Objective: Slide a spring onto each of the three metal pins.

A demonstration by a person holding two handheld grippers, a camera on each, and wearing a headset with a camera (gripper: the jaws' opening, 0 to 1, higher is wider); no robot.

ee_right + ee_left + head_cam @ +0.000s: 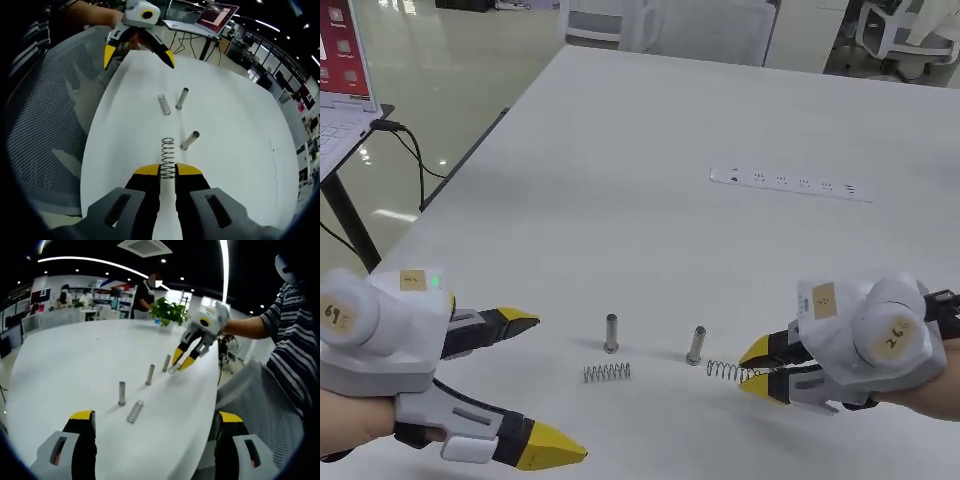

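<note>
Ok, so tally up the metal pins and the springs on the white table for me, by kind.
Upright silver metal pins: 3
Coiled wire springs: 2, one lying loose, one in the right gripper's tongs
Total: 5

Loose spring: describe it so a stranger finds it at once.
On the white table, look at the near edge, ahead of the left gripper. The loose spring lies flat beside an upright pin; the other spring is held by the right gripper.
</note>
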